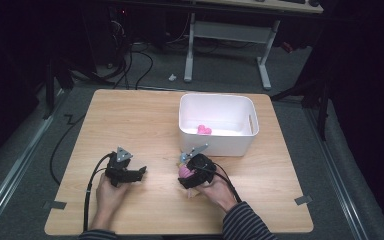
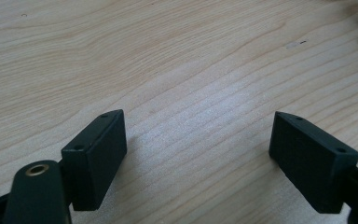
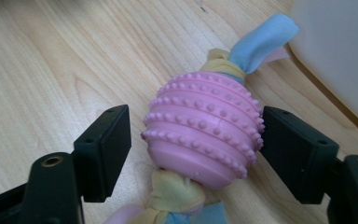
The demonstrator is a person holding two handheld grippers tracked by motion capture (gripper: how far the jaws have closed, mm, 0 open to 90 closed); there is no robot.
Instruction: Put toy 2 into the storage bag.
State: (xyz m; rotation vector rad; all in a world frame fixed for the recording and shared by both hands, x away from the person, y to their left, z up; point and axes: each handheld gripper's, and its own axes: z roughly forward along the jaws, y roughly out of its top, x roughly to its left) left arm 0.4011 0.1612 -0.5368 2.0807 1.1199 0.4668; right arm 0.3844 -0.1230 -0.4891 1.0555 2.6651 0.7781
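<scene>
The right gripper has its jaws apart on either side of a pink studded ball toy lying on the wooden tabletop. The right-hand jaw sits at the ball's side, perhaps just touching; a clear gap remains at the left-hand jaw, so the toy is not clamped. Knotted strips of yellow and blue cloth stick out of the ball toward the upper right and the bottom of the frame.

In the high view the toy is low and centre, just below the white bin, under the right gripper. The left gripper, at lower left, has its jaws wide apart over bare wood, holding nothing.

A likely risk: the ball is round and ridged, so jaws closing off-centre could squeeze it out sideways, or catch only the cloth tail and leave the toy dangling. The bin wall stands close by, and a careless lift could knock it.

The bin holds one small pink object near its middle.
</scene>
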